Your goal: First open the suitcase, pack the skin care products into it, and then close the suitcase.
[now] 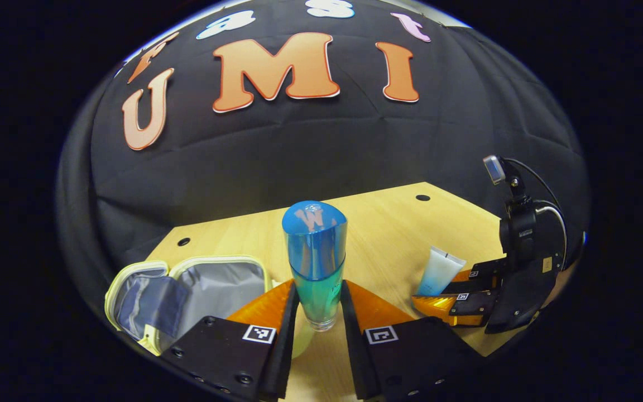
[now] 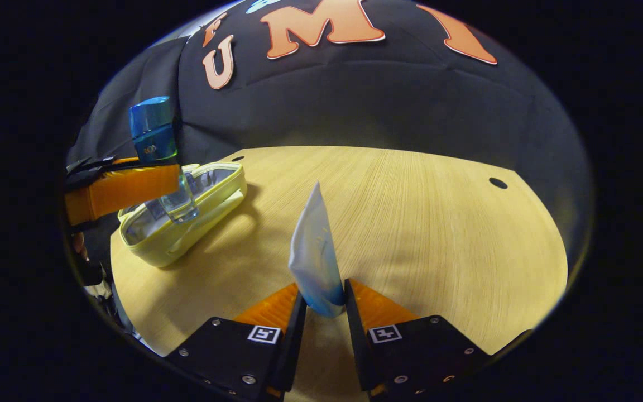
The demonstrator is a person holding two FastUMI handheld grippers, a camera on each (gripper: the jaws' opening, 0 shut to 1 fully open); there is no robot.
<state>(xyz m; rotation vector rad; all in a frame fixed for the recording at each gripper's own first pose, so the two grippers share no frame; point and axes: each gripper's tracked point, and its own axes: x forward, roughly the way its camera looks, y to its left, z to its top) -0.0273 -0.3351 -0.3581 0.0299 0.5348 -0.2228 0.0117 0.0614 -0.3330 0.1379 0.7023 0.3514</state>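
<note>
In the left gripper view my left gripper (image 1: 320, 301) is shut on a blue bottle (image 1: 316, 257), held upright above the table. To its lower left lies the small yellow-edged suitcase (image 1: 187, 293), open, with a grey lining. At the right, the right gripper (image 1: 447, 296) holds a white-and-blue tube (image 1: 438, 272). In the right gripper view my right gripper (image 2: 324, 304) is shut on that tube (image 2: 315, 251), which points up and away. The left gripper (image 2: 123, 187) with the bottle (image 2: 157, 151) hangs over the open suitcase (image 2: 185, 215) at the left.
The wooden table (image 2: 411, 223) has small round holes near its back edge and the booth's black cloth wall stands behind it. A hand (image 2: 78, 245) shows at the far left edge under the left gripper.
</note>
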